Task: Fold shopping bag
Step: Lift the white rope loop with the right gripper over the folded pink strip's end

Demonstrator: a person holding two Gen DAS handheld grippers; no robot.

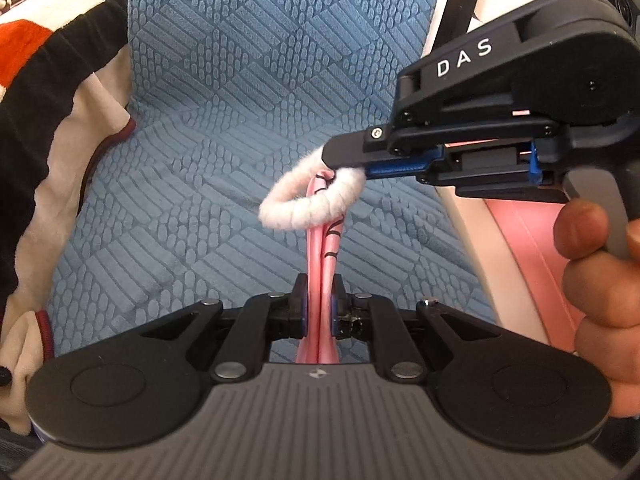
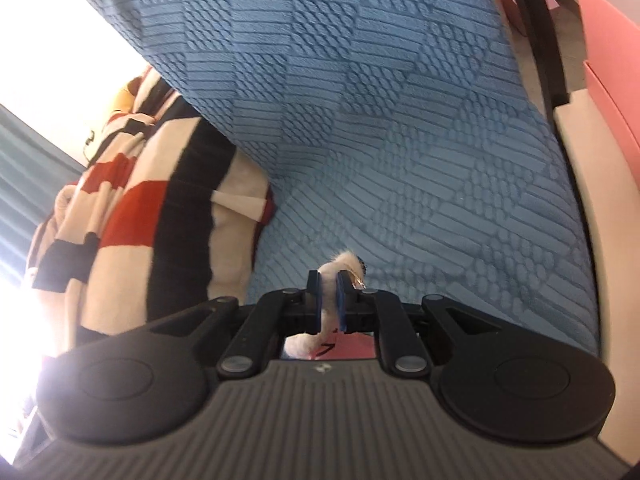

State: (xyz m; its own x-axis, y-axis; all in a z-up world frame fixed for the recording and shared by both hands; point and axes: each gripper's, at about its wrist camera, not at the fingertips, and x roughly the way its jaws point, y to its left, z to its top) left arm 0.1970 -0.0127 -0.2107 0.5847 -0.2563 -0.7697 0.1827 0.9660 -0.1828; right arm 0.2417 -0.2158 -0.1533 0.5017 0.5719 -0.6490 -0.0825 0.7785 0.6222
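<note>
Pinched tight in the left claw (image 1: 319, 300) is the folded pink shiny shopping bag (image 1: 320, 248), held up above the bumpy blue sofa cover (image 1: 224, 80). Right claw (image 1: 347, 164) squeezes the fluffy white ring (image 1: 296, 208) looped around it, probably to keep the bundle shut.

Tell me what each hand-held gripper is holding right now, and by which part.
Left hand-held gripper: pinches the folded pink shopping bag near its lower end. Right hand-held gripper: clamps the fluffy white loop around the bag.

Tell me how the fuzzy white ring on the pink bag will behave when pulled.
The fuzzy white ring probably gives softly: its wrapped pile looks plush. Likely light, since the right claw carries it by a pinch. It probably slides along the pink bag threaded through it.
</note>
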